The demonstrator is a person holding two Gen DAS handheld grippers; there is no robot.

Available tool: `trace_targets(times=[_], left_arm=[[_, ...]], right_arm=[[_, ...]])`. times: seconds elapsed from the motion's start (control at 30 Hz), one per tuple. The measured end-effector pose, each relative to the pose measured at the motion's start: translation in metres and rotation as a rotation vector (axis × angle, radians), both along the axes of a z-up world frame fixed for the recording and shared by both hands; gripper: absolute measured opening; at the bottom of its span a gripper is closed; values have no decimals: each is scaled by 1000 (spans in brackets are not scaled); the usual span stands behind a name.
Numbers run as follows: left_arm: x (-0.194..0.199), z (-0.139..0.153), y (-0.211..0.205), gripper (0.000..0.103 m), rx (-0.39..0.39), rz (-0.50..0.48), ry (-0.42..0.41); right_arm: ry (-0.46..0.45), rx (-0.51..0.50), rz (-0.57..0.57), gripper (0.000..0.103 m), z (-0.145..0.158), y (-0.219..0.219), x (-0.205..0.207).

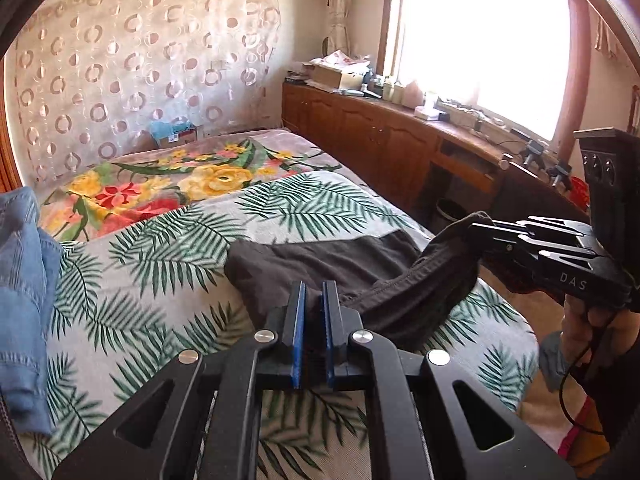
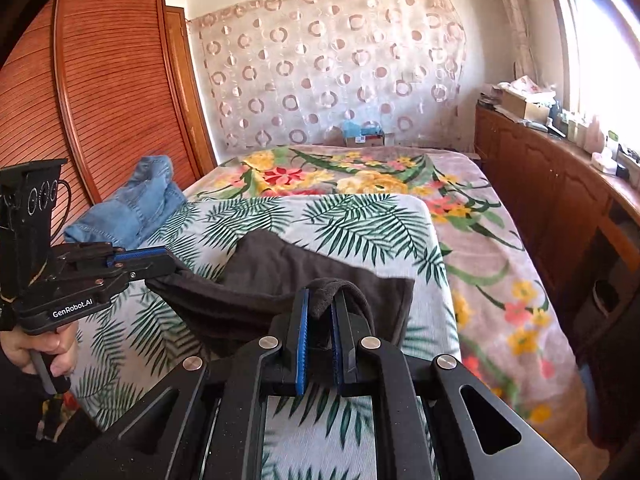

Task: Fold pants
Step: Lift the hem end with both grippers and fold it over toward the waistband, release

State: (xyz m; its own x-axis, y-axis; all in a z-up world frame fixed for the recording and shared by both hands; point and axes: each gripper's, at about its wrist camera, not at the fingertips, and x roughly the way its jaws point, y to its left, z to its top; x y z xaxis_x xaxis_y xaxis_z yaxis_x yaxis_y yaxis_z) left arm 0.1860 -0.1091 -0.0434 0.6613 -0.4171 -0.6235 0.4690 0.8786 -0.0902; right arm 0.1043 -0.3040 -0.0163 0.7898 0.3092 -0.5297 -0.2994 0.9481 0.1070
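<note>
Dark grey pants [image 1: 320, 256] [image 2: 280, 268] lie on the palm-leaf blanket [image 1: 160, 280] [image 2: 360, 220], their near edge lifted off it. My left gripper [image 1: 314, 286] is shut, with dark fabric between its blue pads. From the right wrist view the left gripper [image 2: 170, 266] pinches the left end of that raised edge. My right gripper [image 2: 320, 292] is shut on a bunched fold of the same edge. From the left wrist view the right gripper [image 1: 474, 226] holds the right end, cloth draped over its tip. The edge sags between the two grippers.
Blue jeans [image 1: 24, 260] [image 2: 132, 208] are heaped at the bed's left side. A floral blanket [image 1: 180, 176] covers the far part. A wooden cabinet [image 1: 380, 140] with clutter runs along the right under the window. A slatted wardrobe [image 2: 100, 80] stands on the left.
</note>
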Motion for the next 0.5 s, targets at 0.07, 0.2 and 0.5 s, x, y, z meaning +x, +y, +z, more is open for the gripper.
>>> trace_targets(times=[0.07, 0.2, 0.5], left_arm=[[13, -2, -2, 9, 15, 9, 3], [32, -10, -6, 9, 32, 21, 27], [49, -28, -15, 10, 52, 45, 76]], right_arm=[[10, -4, -6, 10, -4, 3, 12], [51, -4, -18, 10, -13, 4, 36], [104, -19, -53, 10, -26, 5, 58]])
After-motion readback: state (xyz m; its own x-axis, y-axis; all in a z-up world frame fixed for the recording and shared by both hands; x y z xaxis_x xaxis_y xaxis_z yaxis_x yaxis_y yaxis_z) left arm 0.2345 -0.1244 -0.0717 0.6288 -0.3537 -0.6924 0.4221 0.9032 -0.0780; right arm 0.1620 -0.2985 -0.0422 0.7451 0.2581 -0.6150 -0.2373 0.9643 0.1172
